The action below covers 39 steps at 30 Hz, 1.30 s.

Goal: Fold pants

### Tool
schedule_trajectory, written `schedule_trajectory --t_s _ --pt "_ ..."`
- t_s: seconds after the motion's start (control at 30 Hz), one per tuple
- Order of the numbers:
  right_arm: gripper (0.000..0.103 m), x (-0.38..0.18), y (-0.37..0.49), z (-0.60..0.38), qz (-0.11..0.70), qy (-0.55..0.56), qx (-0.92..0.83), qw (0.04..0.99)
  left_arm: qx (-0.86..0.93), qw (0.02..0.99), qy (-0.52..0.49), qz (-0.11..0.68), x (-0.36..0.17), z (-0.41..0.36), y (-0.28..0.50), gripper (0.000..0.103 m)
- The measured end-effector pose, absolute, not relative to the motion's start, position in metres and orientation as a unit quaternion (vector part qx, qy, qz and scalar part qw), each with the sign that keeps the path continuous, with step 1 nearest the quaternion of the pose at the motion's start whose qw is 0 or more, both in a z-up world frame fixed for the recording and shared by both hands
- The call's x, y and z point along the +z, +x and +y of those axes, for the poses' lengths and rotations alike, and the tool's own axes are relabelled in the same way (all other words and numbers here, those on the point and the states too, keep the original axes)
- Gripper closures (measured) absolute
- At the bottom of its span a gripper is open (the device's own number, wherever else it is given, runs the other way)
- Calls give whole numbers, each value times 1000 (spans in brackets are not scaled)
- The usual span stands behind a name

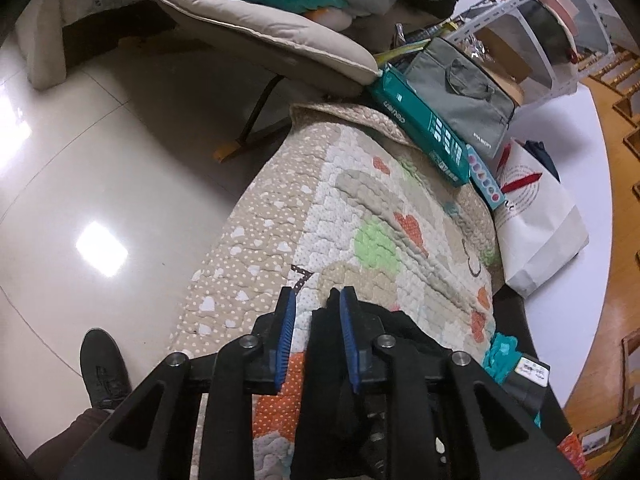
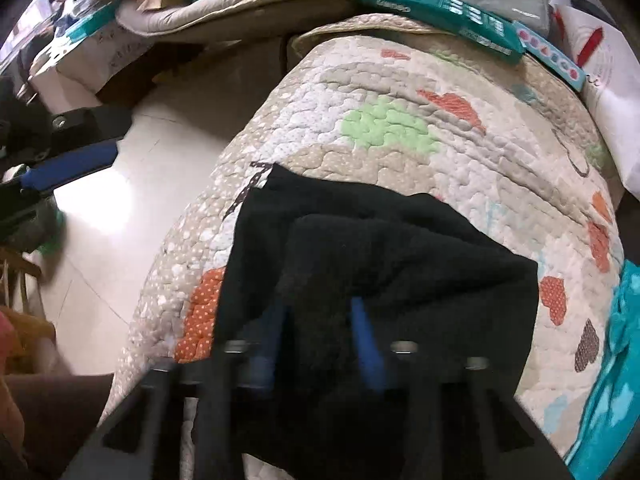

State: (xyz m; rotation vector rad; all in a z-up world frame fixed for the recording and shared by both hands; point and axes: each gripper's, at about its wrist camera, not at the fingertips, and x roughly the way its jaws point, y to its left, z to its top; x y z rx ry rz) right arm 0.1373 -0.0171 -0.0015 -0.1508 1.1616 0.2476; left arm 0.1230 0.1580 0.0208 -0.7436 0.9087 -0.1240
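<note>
Black pants (image 2: 360, 248) (folded, bunched layers) lie on the quilt (image 2: 400, 128).
</note>
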Motion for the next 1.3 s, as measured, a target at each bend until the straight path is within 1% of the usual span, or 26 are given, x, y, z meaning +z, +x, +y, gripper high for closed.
schedule_trajectory --t_s 0.1,0.2,0.23,0.27,0.3,0.37,0.43,0.5,0.57,0.67,0.77,0.87,0.9,1.1,1.17,1.23,1.3 --pt "86 9 139 -21 539 -38 134 831 -54 832 -355 424 22 163 122 80" --pt "86 12 137 -11 535 -32 148 831 -50 832 -354 424 22 163 122 79" --pt "84 10 137 -8 536 -31 153 830 -48 832 -351 426 21 162 122 79" --pt "77 7 136 -6 539 -27 159 827 -44 833 -348 428 20 162 123 78" --pt "57 0 137 -6 546 -22 163 822 -41 833 -346 431 18 161 123 77" --pt "36 -10 138 -11 555 4 191 810 -36 832 -343 435 15 160 123 75" --pt "36 -1 132 -21 544 32 205 813 -32 832 -334 441 11 156 122 74" --pt "36 16 126 -40 532 87 234 809 -34 834 -322 447 9 148 121 74" --pt "35 37 118 -64 504 124 242 820 -42 837 -305 452 7 135 120 74" --pt "35 55 113 -99 477 113 195 849 -75 844 -267 460 6 101 121 74" --pt "35 45 114 -125 483 93 140 859 -103 852 -209 469 2 61 122 71" --pt "35 25 113 -143 498 111 105 853 -62 857 -78 506 -20 20 127 69" --pt "35 18 114 -148 504 118 96 850 -52 857 -68 508 -25 18 127 68" --pt "35 -1 116 -173 521 159 98 833 -4 869 -127 479 -12 63 118 67" --pt "34 -6 119 -176 523 177 108 827 0 856 -179 485 -17 85 119 67" --pt "33 -12 121 -178 523 194 115 822 -19 829 -254 499 -28 105 120 66" --pt "31 -18 125 -181 524 211 119 816 -35 811 -306 498 -36 115 118 61"
